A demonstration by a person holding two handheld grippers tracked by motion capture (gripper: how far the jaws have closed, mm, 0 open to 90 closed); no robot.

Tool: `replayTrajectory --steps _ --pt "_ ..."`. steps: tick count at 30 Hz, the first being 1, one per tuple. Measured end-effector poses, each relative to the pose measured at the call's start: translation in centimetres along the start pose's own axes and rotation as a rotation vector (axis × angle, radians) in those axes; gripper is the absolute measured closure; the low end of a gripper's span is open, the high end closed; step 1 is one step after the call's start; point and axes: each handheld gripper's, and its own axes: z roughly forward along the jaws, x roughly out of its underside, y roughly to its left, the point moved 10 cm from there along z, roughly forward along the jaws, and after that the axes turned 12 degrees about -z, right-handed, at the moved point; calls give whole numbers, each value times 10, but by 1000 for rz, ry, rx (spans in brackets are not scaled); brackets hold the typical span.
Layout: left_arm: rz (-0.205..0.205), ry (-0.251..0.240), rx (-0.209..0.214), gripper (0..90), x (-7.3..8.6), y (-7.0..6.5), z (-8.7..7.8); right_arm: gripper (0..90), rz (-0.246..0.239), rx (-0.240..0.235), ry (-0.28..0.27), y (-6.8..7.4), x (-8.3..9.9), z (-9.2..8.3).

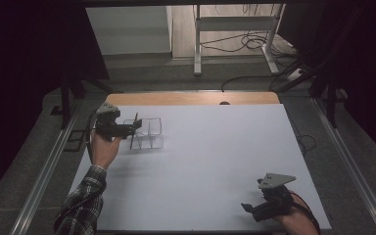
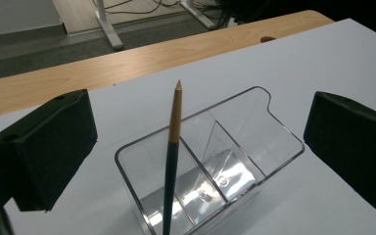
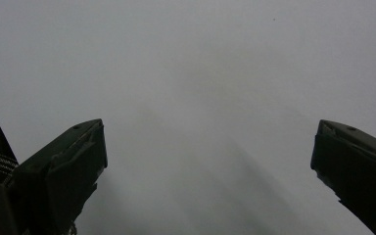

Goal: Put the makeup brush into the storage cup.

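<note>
Near the far left corner of the white tabletop (image 1: 205,161), the left gripper (image 1: 136,124) is hovering just beside a clear organizer (image 2: 210,166) with 2 compartments. Its jaws are standing wide apart and are gripping nothing. A pencil (image 2: 172,156) is standing tilted in the nearer compartment, with the tip pointing up. It looks light, thin and stiff, and I judge the bare upper shaft is the best place for taking it. The organizer seems light and slippery. At the near right corner, the right gripper (image 1: 247,207) is resting, jaws also fully spread and empty.
</note>
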Motion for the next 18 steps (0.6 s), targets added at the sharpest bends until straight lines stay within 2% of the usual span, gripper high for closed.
replayTrajectory --steps 9,18 --pt "5 -4 36 0 2 -6 -10 0 23 8 -23 -2 -3 -1" --pt "25 2 52 1 6 -12 -17 0 28 16 -24 -3 -3 -2"
